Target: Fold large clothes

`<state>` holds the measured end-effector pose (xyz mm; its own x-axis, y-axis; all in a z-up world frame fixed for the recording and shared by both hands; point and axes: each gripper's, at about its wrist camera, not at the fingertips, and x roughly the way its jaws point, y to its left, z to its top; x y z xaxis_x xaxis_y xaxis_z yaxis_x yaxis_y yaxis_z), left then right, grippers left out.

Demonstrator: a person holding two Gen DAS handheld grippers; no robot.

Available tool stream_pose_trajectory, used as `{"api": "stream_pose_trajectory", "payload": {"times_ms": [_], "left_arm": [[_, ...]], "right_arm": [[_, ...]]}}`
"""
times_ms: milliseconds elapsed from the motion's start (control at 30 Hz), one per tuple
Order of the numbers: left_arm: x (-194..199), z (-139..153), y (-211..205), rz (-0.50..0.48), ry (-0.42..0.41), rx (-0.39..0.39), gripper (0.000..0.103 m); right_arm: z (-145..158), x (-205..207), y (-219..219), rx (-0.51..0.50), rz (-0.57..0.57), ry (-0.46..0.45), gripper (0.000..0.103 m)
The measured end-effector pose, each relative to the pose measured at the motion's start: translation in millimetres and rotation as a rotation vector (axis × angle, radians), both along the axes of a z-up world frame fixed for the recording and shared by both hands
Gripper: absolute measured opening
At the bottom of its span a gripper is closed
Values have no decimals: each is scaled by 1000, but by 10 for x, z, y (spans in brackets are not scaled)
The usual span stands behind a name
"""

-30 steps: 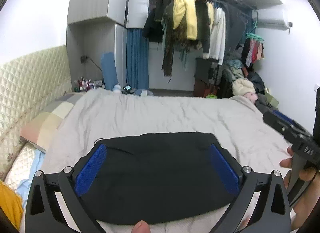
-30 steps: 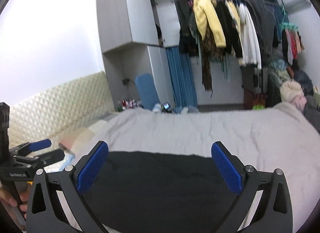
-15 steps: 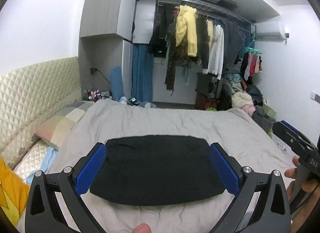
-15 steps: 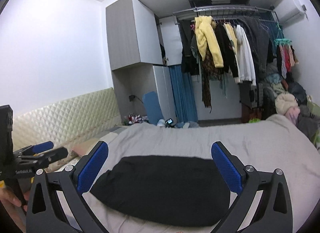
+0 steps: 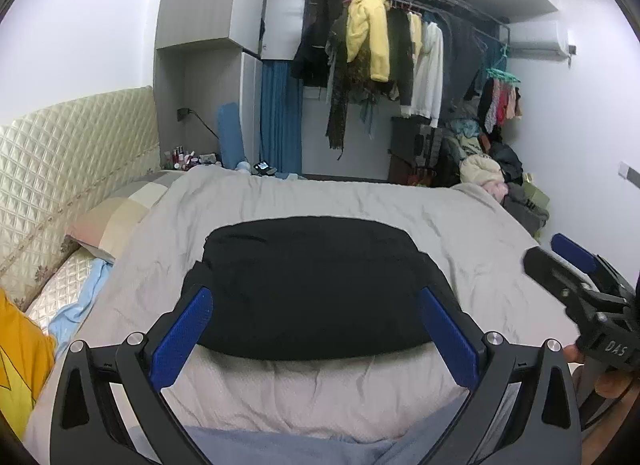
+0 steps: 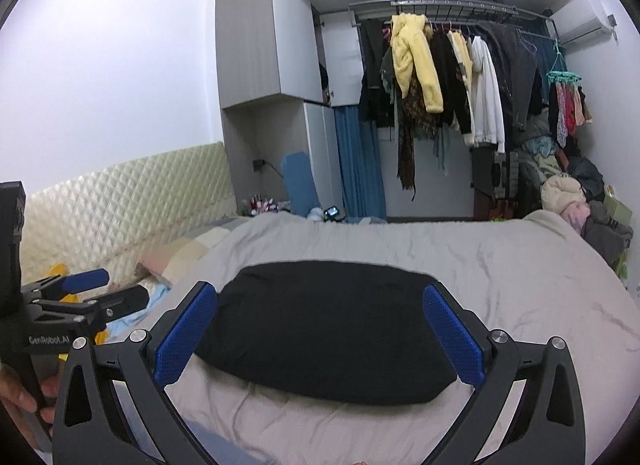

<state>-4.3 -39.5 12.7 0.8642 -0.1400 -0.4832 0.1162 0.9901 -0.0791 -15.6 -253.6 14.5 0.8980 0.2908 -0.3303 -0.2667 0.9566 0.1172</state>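
A black garment (image 5: 316, 285) lies folded into a flat rectangle on the grey bed cover (image 5: 360, 205); it also shows in the right wrist view (image 6: 328, 329). My left gripper (image 5: 316, 333) is open and empty, held above the garment's near edge. My right gripper (image 6: 320, 333) is open and empty too, also above the garment's near side. The right gripper shows at the right edge of the left wrist view (image 5: 568, 261), and the left gripper at the left edge of the right wrist view (image 6: 92, 289). Neither touches the cloth.
A quilted headboard (image 5: 60, 161) and pillows (image 5: 116, 217) are on the left. A yellow cloth (image 5: 20, 361) lies at the near left. A rack of hanging clothes (image 5: 400, 49) and a pile of clothes (image 5: 488, 177) stand beyond the bed.
Both grippers have pulled back and up from the garment, which now looks smaller and farther. The garment itself lies unmoved on the bed.
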Motion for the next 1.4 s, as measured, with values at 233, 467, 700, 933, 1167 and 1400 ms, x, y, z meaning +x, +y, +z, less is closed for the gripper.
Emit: {"api": "stream_pose_trajectory", "payload": {"times_ms": [233,467,700,933,1167,1400], "left_arm": [[-67,-284,-32,-9,48,-13,103],[-2,-434,110,28,79,-34,103],[60,-463,140,33,92,-46,103],[78,-448,168,23,93,-52,103],[75,-442,167,19,96,-57,103],[71,-455,181,26,95,-53,103]], "right_arm": [[-251,-136,103,-27,-5,56,103],[-416,-144,111,-25,-12,98,103],[-470,-146,113,-28,-13,112,103],[-453,-141,121,-37,-21,108,103],[-447,-156,123,-37,-23,108,103],[-408,-174,71,-34,-38,96,103]]}}
